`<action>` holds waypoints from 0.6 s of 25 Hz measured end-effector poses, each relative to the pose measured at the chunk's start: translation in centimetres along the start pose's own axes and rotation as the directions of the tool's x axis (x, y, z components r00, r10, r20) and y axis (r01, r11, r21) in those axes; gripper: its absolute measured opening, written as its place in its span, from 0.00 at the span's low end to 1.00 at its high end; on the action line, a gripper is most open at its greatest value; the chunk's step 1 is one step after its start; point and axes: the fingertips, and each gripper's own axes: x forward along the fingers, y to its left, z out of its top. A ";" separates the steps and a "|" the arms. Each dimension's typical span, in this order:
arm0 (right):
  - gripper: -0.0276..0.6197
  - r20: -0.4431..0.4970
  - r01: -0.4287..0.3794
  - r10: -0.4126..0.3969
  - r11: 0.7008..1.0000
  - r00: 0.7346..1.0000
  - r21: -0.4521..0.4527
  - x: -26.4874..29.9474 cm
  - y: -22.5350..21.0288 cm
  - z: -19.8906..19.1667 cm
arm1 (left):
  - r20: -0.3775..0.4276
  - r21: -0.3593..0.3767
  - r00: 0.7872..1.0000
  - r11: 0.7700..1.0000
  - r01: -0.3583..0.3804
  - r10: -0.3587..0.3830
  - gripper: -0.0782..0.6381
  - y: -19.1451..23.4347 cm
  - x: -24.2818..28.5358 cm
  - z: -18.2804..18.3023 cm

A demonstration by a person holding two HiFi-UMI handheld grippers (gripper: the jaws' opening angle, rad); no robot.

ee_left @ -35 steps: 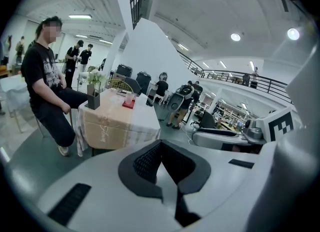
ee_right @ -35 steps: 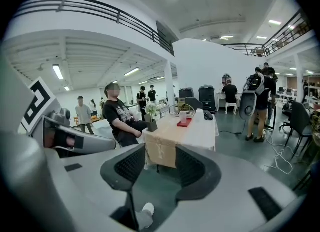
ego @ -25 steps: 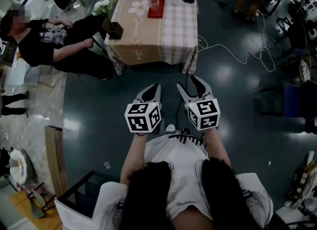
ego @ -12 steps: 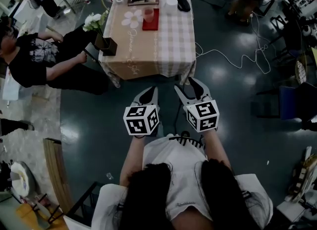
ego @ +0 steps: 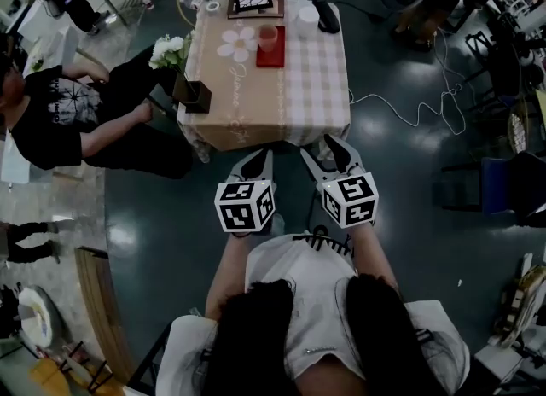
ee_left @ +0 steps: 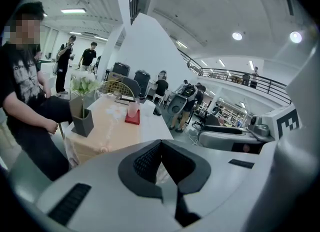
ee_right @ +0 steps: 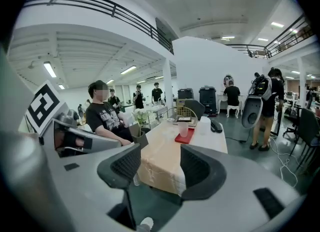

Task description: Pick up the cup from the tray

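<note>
- Here's the bench [ego: 290, 87], up at the top of the head view under a beige and checked cloth, with both grippers held out over the dark floor [ego: 153, 206] on its near side.
- The cup [ego: 268, 37], pale pink and see-through, stands upright on the red tray [ego: 271, 56], at the bench's far half, around the middle of its width.
- Left gripper [ego: 258, 157]: its fingers [ee_left: 145, 161] are together, tips meeting, nothing between them. It's well apart from the cup.
- Right gripper [ego: 322, 148]: its fingers [ee_right: 125, 163] stand apart with a clear gap and hold nothing. Through that gap you see the bench's near edge, with the cup and tray further back.
- Both grippers sit side by side, just short of the bench's near edge, pointing at it.
- Also on the bench: a white cylinder [ego: 307, 15] just beside the tray, a dark object [ego: 325, 15] at the far right corner, a framed screen [ego: 254, 0] at the back.
- At the bench's left edge, a dark pot [ego: 193, 96] with white flowers [ego: 169, 48].
- A seated person [ego: 60, 117] in a black shirt is on the left, beside that pot.
- A white cable [ego: 409, 106] trails over the floor to the right of the bench.
</note>
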 end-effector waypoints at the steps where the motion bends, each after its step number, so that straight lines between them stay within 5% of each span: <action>1: 0.41 -0.002 -0.006 0.006 1.000 1.000 -0.006 0.6 0.3 0.3 | 0.000 -0.002 1.000 1.000 0.001 -0.001 0.11 0.5 0.2 0.5; 15: 0.46 0.043 0.040 -0.041 0.998 0.998 0.041 7.3 0.5 4.5 | -0.008 0.039 0.999 0.999 0.035 -0.035 0.11 5.8 2.5 5.8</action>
